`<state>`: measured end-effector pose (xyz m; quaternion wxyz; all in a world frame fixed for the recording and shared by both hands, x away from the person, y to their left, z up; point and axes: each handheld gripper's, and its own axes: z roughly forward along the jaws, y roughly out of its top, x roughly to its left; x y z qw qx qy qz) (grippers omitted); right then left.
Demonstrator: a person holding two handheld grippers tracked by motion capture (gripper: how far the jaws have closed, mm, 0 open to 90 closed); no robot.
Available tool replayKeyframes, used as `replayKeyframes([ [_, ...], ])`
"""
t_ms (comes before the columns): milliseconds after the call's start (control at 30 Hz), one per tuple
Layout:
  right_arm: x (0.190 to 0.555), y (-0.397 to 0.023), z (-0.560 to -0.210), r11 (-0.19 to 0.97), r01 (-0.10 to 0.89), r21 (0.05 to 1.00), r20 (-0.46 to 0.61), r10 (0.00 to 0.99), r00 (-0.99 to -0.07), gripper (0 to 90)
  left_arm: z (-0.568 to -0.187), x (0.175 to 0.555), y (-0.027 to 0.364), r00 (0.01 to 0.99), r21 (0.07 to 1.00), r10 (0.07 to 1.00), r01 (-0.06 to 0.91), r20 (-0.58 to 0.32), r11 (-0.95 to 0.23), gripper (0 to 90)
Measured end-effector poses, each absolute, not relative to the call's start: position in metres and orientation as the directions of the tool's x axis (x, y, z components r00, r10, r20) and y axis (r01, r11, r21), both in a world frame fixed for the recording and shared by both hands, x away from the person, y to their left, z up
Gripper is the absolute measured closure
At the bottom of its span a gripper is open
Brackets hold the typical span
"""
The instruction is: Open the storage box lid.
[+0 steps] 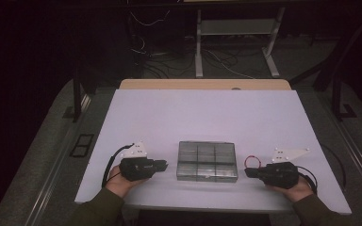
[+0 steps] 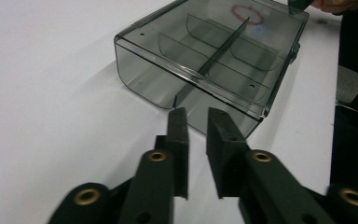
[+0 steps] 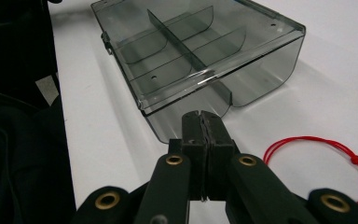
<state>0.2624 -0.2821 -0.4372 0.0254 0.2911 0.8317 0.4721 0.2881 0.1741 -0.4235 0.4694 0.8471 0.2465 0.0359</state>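
A smoky clear plastic box [image 1: 207, 161] with a closed lid and several inner compartments lies near the table's front edge. My left gripper [image 1: 162, 165] rests on the table just left of it and points at its side. In the left gripper view the left gripper [image 2: 197, 116] has its jaws nearly together with a narrow gap and nothing between them, close to a corner of the box [image 2: 214, 51]. My right gripper [image 1: 247, 173] lies right of the box. The right gripper view shows the right gripper [image 3: 200, 116] with its pads touching, holding nothing, just short of the box [image 3: 196, 42].
A red string loop [image 1: 252, 162] lies on the white table top [image 1: 207, 117] beside the right gripper, and appears as the red string loop [image 3: 321, 163] to the right of its jaws. Beyond the far edge stand a metal frame [image 1: 235, 42] and floor cables.
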Motion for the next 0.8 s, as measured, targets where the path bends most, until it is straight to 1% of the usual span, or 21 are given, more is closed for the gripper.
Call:
replayKeyframes([
  [67,0.262,-0.282,-0.437,0.388,0.458,0.800,0.234,0.501,-0.833,89.0,-0.423,0.288,0.173,0.879,0.810,0.442,0.386,-0.178,-0.442,88.9],
  [300,0.261,-0.279,-0.437,0.403,0.451,0.796,0.236,0.479,-0.845,89.1,-0.427,0.288,0.166,0.892,0.790,0.409,0.389,-0.194,-0.474,88.9],
  [467,0.261,-0.279,-0.437,0.400,0.452,0.797,0.237,0.482,-0.843,89.1,-0.429,0.287,0.161,0.898,0.779,0.392,0.390,-0.202,-0.492,88.9],
  [600,0.261,-0.279,-0.438,0.404,0.450,0.796,0.235,0.479,-0.846,89.0,-0.430,0.286,0.158,0.911,0.774,0.362,0.371,-0.197,-0.513,88.9],
  [800,0.262,-0.279,-0.438,0.406,0.447,0.797,0.232,0.478,-0.847,89.1,-0.431,0.285,0.152,0.918,0.768,0.342,0.364,-0.201,-0.527,88.9],
])
